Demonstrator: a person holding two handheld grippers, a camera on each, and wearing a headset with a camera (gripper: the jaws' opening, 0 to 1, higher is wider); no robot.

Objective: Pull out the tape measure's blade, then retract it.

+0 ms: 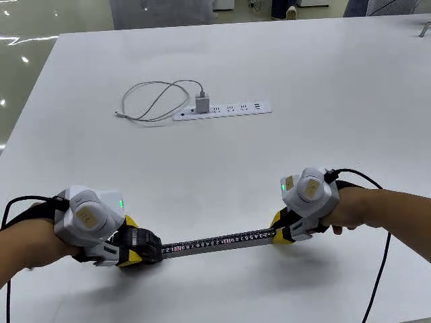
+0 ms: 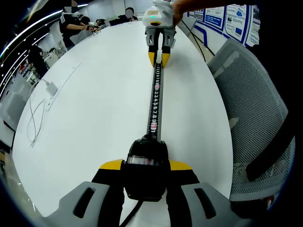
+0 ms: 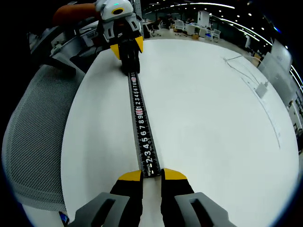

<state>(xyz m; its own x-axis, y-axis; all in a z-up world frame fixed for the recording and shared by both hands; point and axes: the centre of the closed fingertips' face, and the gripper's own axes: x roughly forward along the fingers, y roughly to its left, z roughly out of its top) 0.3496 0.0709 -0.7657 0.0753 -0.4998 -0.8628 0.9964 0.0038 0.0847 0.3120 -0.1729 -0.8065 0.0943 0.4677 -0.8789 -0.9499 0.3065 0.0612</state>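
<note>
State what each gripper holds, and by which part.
Left gripper clamps the tape measure's black case; right gripper pinches the extended blade at its tip.

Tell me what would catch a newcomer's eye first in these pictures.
First is the black numbered blade, stretched straight between the two grippers near the front edge of the white table. The left gripper clamps the tape measure's black case in its jaws, while the right gripper pinches the blade's tip. Farther back lies a white power strip with a looped cable.
</note>
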